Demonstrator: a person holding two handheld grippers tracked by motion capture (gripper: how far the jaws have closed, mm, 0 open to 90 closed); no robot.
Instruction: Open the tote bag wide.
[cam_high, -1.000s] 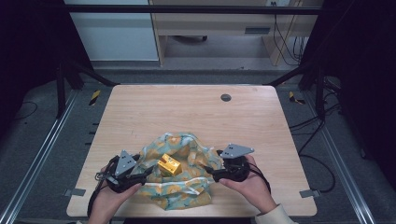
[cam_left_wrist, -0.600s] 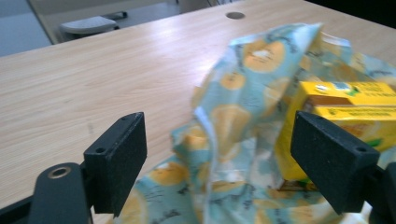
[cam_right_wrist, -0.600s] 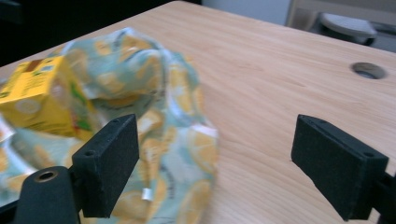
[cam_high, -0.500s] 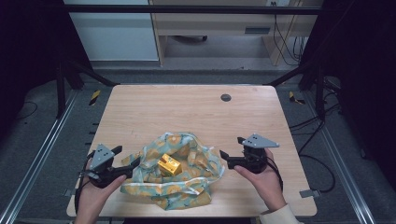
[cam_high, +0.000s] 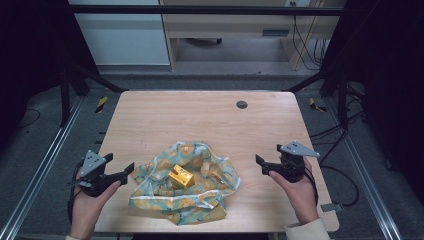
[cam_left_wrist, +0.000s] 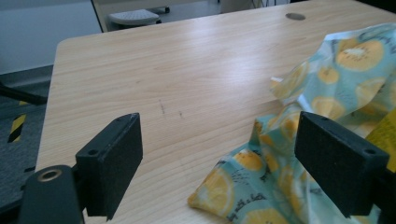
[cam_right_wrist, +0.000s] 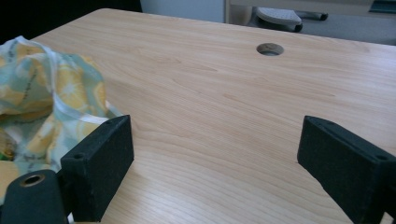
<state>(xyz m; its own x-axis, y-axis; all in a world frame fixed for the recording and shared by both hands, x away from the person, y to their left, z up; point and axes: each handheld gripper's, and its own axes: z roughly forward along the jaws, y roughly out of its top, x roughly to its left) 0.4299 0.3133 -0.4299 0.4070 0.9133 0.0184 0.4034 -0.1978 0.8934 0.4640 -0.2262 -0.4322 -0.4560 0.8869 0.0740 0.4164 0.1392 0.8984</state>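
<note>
A teal cloth printed with yellow citrus slices lies crumpled and spread on the near half of the wooden table. A small yellow box sits in its middle. My left gripper hovers at the table's left edge, just left of the cloth. Its jaws have just been opening and are open, with nothing between them. My right gripper is a short way right of the cloth. It too has just been opening and stands open over bare wood.
A round cable hole sits near the table's far edge, also seen in the left gripper view as the hole and in the right gripper view as the hole. Metal frame rails run along both sides. A cabinet stands beyond the table.
Both hands have drawn outward, away from the cloth, the left to the left and the right to the right. Both pairs of jaws have widened. The cloth lies released.
</note>
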